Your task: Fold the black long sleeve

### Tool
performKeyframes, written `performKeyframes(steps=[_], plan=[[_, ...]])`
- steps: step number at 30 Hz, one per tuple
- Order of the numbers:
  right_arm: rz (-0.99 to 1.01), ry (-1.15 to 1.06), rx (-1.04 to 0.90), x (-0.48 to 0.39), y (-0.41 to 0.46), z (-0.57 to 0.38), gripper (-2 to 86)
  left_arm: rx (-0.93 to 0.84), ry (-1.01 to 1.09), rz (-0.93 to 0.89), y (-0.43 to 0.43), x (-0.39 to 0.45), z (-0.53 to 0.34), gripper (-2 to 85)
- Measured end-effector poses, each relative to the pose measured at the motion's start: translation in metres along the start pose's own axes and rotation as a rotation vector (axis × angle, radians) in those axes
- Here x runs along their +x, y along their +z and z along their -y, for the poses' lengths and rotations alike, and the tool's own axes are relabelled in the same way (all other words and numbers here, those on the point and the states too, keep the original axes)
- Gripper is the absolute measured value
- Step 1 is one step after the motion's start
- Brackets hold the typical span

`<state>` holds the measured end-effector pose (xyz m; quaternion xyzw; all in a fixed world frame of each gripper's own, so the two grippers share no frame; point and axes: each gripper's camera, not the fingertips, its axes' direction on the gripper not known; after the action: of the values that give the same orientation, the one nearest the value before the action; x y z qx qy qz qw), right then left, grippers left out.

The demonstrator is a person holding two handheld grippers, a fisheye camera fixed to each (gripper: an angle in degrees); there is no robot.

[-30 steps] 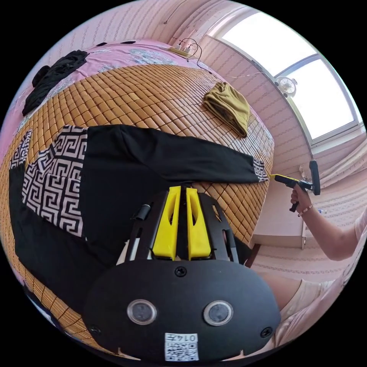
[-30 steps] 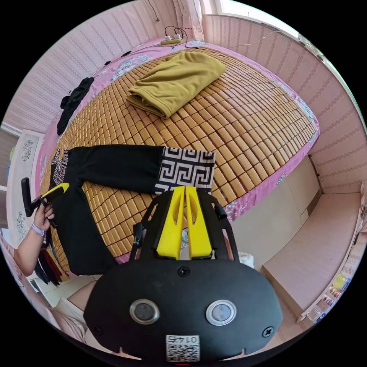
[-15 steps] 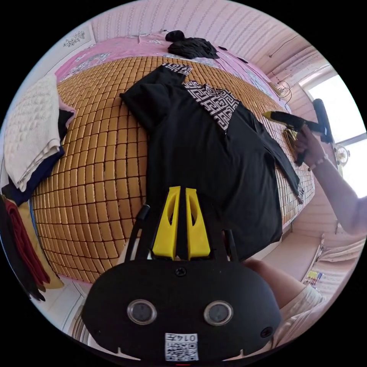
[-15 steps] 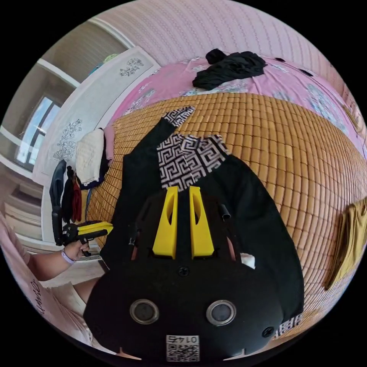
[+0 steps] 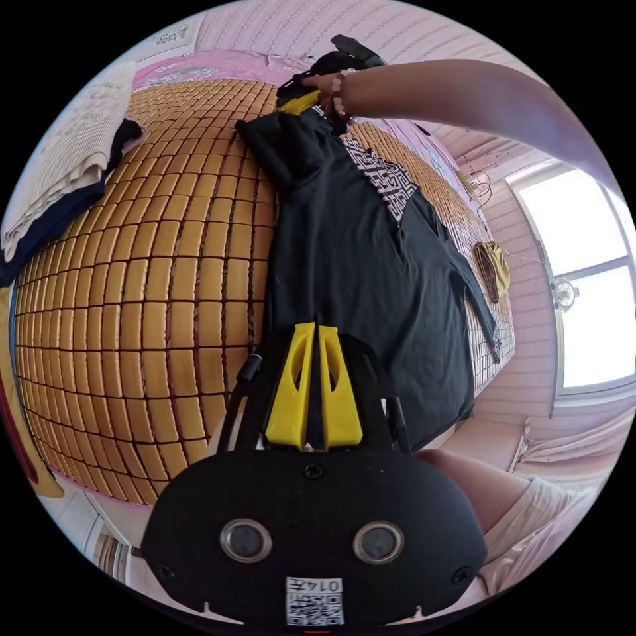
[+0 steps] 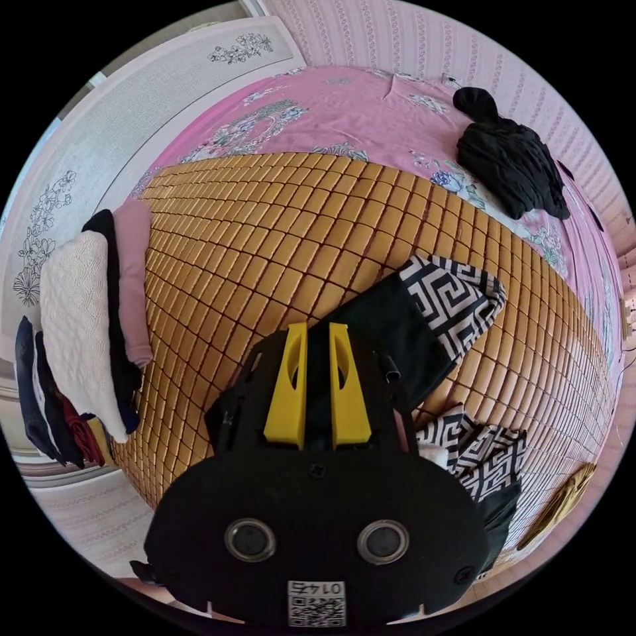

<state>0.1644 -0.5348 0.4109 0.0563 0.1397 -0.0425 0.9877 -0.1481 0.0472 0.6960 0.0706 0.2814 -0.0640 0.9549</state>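
The black long sleeve (image 5: 358,265) lies spread on the bed's bamboo mat (image 5: 146,278), one patterned cuff (image 6: 457,298) toward two o'clock in the right gripper view. Since half a second ago the right claw (image 5: 295,103) has reached across to the far sleeve at twelve o'clock in the left gripper view; in its own view its jaws stand slightly apart above that sleeve. The left claw (image 5: 313,344) has jaws nearly together over the hem; whether they pinch cloth, I cannot tell. Folded clothes (image 6: 86,331) sit at nine o'clock.
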Motion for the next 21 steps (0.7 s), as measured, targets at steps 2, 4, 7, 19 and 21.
performKeyframes(steps=[2, 4, 7, 19, 21], plan=[[0.003, -0.036, -0.015, -0.004, 0.001, 0.010, 2.2, 0.016, -0.003, -0.011, -0.005, -0.008, -0.008, -1.0], [0.106, -0.141, -0.032, -0.009, -0.006, 0.017, 1.1, 0.024, -0.018, -0.036, -0.011, -0.020, -0.019, -1.0], [0.353, -0.310, 0.034, -0.020, -0.046, 0.016, 0.8, 0.023, -0.007, -0.038, -0.018, -0.030, -0.030, -1.0], [0.642, -0.731, -0.143, -0.062, -0.086, 0.006, 6.9, 0.015, -0.021, -0.042, -0.098, -0.073, -0.110, 0.3], [0.579, -0.629, -0.168, -0.062, -0.060, 0.006, 7.3, -0.014, -0.101, -0.029, -0.106, -0.092, -0.130, 0.5]])
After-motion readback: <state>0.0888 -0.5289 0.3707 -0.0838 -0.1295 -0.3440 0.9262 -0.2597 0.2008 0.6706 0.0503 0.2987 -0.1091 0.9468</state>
